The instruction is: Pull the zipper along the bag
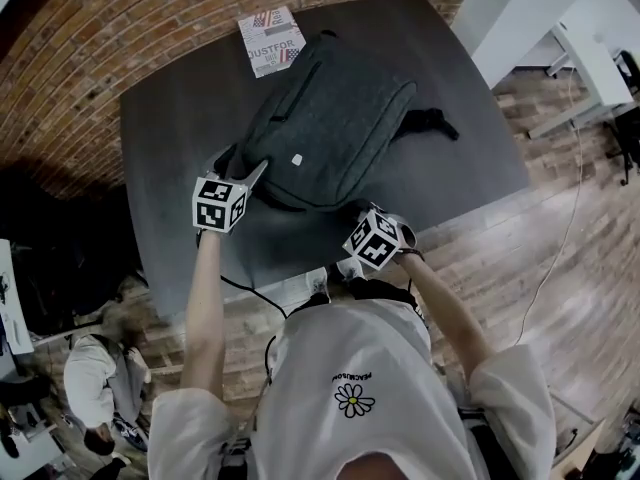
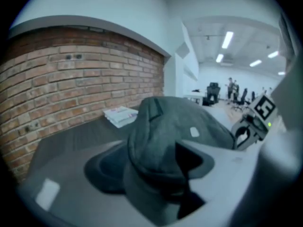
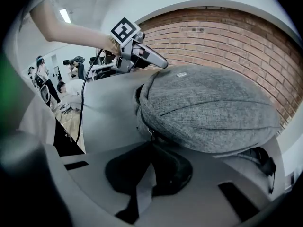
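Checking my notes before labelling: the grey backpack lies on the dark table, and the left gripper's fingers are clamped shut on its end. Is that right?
Not quite. The left gripper has its fingers wide open with the end of the grey backpack between them, not clamped shut, as the left gripper view shows. The backpack does lie on the dark table.

A dark table point(image 1: 170, 148) fills the upper centre of the head view below a brick wall point(image 1: 110, 28), with what looks like a stack of printed booklets point(image 1: 271, 40) at its top edge, wood flooring point(image 1: 560, 268) at right, a white desk point(image 1: 590, 63) upper right and a person point(image 1: 95, 378) lower left.
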`<action>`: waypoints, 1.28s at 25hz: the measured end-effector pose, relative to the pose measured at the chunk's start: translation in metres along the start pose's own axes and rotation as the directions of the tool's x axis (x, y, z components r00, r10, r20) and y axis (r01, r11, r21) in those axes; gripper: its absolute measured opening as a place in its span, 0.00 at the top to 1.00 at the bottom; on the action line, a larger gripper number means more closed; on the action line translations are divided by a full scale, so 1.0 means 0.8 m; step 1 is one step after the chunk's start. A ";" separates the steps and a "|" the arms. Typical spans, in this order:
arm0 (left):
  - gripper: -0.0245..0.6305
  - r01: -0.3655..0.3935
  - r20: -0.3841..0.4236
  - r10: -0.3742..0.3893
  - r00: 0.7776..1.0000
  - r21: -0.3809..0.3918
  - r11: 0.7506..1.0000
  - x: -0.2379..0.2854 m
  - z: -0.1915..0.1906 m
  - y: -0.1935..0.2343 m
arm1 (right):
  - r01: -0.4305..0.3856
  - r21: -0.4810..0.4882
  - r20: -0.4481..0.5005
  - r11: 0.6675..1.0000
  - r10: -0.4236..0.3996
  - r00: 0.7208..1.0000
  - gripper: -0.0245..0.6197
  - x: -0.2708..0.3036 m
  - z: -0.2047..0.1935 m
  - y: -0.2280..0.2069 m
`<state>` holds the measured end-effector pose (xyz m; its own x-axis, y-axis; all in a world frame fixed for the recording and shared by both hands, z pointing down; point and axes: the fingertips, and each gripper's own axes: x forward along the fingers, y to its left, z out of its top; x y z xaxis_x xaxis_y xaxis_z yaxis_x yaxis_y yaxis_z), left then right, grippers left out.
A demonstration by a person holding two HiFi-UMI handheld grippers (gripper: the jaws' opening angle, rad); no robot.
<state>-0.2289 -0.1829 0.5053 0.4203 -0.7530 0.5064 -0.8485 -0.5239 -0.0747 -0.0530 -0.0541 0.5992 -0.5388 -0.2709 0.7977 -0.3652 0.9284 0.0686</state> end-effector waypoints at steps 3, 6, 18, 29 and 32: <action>0.50 0.061 -0.079 -0.058 0.995 0.039 0.997 0.012 -0.020 0.010 | -0.001 -0.001 -0.004 1.000 0.001 1.000 0.95 0.001 0.000 0.001; 0.52 0.134 -0.136 -0.129 0.982 0.029 0.991 0.027 -0.032 0.006 | 0.009 -0.006 -0.008 1.000 -0.010 1.000 0.95 0.001 -0.002 0.002; 0.65 0.353 -0.119 -0.349 0.929 0.014 0.935 0.024 -0.047 -0.126 | 0.251 0.143 -0.100 0.957 -0.238 0.966 0.95 -0.069 -0.099 -0.075; 0.67 0.499 -0.192 -0.480 0.856 0.063 0.864 0.039 -0.014 -0.261 | 0.430 0.128 -0.246 0.894 -0.392 0.886 0.95 -0.136 -0.196 -0.179; 0.69 0.486 -0.236 -0.441 0.866 0.186 0.854 0.033 0.000 -0.260 | 0.421 0.107 -0.250 0.901 -0.386 0.888 0.95 -0.136 -0.198 -0.181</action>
<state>-0.0413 -0.0936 0.5340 0.6623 -0.3269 0.6742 -0.4607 -0.8873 0.0223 0.1789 -0.1187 0.5975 -0.1483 -0.5351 0.8317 -0.6372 0.6948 0.3334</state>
